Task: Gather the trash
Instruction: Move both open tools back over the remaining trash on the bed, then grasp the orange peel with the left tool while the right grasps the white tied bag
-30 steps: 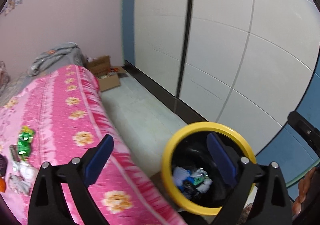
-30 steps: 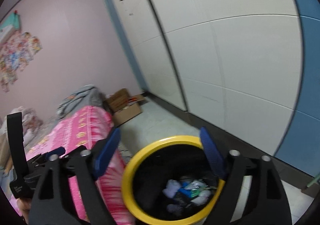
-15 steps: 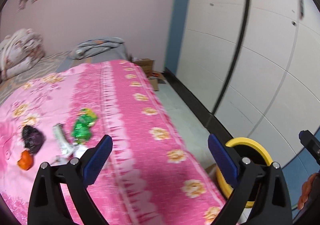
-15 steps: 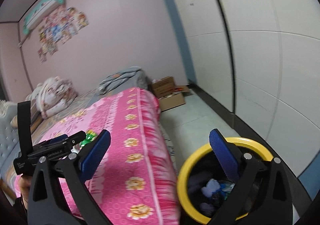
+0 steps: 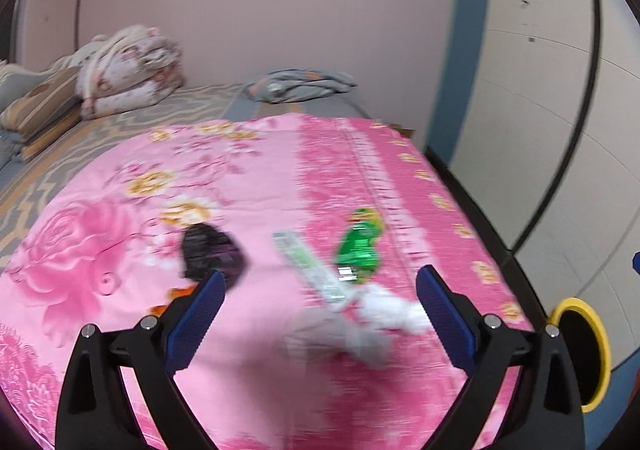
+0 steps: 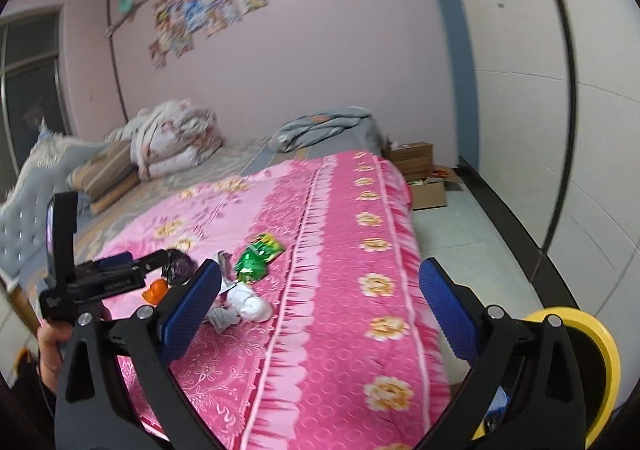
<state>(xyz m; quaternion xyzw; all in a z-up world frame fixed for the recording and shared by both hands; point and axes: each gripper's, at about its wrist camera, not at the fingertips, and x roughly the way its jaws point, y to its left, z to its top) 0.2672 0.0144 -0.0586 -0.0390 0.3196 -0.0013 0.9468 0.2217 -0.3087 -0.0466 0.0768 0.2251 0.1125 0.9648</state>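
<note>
Trash lies on a pink floral bedspread (image 5: 260, 178): a green wrapper (image 5: 360, 246), a clear strip wrapper (image 5: 310, 266), white crumpled tissue (image 5: 384, 306), a dark purple wrapper (image 5: 212, 252) and an orange piece (image 5: 176, 296). My left gripper (image 5: 320, 314) is open and empty, hovering just before the tissue. My right gripper (image 6: 320, 306) is open and empty over the bed's right side; the green wrapper (image 6: 258, 256) and tissue (image 6: 248, 300) lie to its left. The yellow-rimmed black trash bin (image 6: 596, 354) stands on the floor at the right, also in the left wrist view (image 5: 584, 350).
Folded quilts (image 6: 176, 138) and a grey blanket (image 6: 324, 126) sit at the far end of the bed. Cardboard boxes (image 6: 424, 178) stand on the floor by the white wardrobe doors (image 6: 560, 90). The left hand-held gripper (image 6: 96, 278) shows at the left of the right wrist view.
Both grippers swung left, away from the bin and over the bed. The trash on the bedspread now sits in front of the left gripper. Both stayed open.
</note>
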